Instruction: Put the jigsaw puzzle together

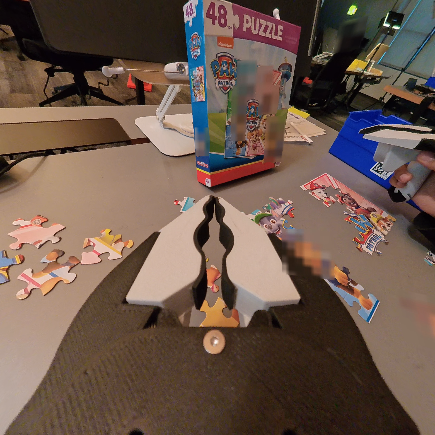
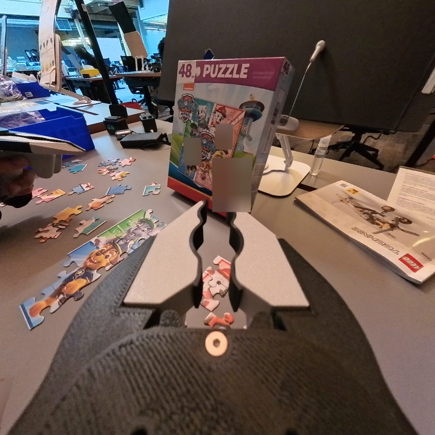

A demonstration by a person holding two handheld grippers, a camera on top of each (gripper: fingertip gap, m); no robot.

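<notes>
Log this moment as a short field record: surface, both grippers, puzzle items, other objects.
surface: grey table
left gripper: fingertips together, nothing between them, above loose puzzle pieces
right gripper: fingers apart, nothing between them, above a red-and-white piece
puzzle box: standing upright beyond both grippers
joined sections: dog section left of the right gripper; red-bordered section near a hand
other: blue bin, booklet, white stand, clear bottle
</notes>
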